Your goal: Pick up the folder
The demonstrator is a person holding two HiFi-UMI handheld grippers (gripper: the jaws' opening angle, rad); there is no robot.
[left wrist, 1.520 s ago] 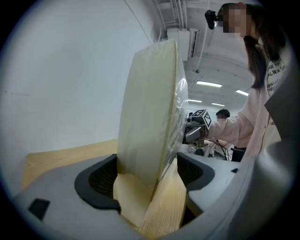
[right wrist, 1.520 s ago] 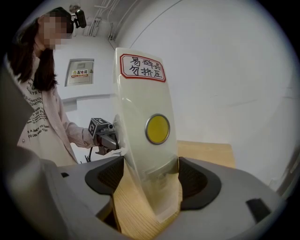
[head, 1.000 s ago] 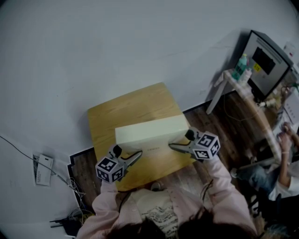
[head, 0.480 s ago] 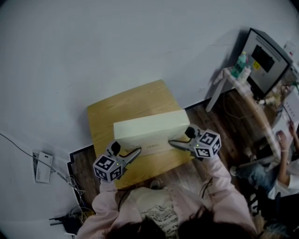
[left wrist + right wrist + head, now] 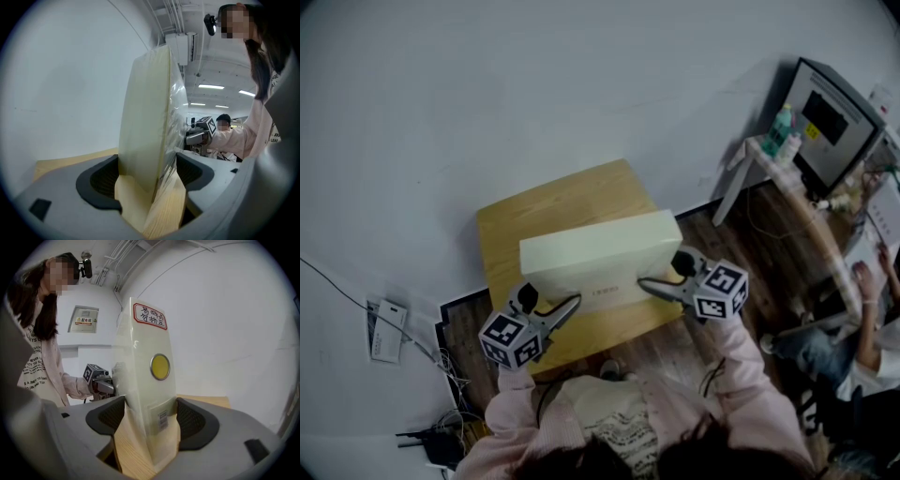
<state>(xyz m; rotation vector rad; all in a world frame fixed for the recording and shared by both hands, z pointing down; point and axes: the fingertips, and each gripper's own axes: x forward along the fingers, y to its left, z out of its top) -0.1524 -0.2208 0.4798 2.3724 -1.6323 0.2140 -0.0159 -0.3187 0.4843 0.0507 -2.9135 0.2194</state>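
Note:
The folder (image 5: 600, 253) is a thick cream file box held edge-up over the small wooden table (image 5: 553, 211). My left gripper (image 5: 570, 303) is shut on its near left corner and my right gripper (image 5: 647, 284) on its near right corner. In the left gripper view the folder (image 5: 145, 131) stands between the jaws of the left gripper (image 5: 147, 180), with the other gripper (image 5: 201, 133) beyond. The right gripper view shows the folder's spine (image 5: 145, 371), with a red-bordered label and a yellow dot, clamped in the right gripper (image 5: 150, 420). The left gripper's cube (image 5: 96, 376) shows behind.
A white wall (image 5: 534, 84) backs the table. At the right stand a white side table (image 5: 769, 159) with bottles and a dark screen (image 5: 830, 122); another person (image 5: 862, 347) sits there. A white box (image 5: 384, 337) and cables lie on the floor at left.
The folder has come up off the table and shifted slightly left between both grippers. Both grippers have moved with it, the left one drifting down-left in the head view.

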